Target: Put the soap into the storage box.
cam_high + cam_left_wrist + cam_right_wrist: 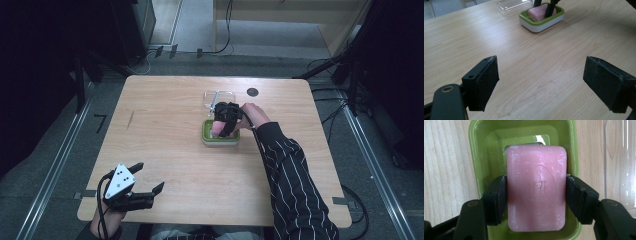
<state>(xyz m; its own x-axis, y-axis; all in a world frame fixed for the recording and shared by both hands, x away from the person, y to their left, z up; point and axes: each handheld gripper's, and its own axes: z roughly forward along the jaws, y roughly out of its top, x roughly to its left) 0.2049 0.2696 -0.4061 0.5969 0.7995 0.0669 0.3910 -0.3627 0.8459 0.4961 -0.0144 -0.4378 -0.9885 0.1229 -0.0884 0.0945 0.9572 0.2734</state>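
Right gripper view puts my right gripper (536,197) clamped on the pink soap bar (536,187), 1 pad pressed to each long side of it. That bar sits inside the green soap dish (477,157), its far end over the raised middle of the dish. From the high view, the dish (207,137) stands a little past the middle of the tabletop (165,125), toward the far edge, and the clear lid (207,96) lies just behind it, closer still to that edge. My left gripper (148,177) rests near the near left corner of the tabletop, well apart from the dish, its 2 jaws spread wide with bare wood between them.
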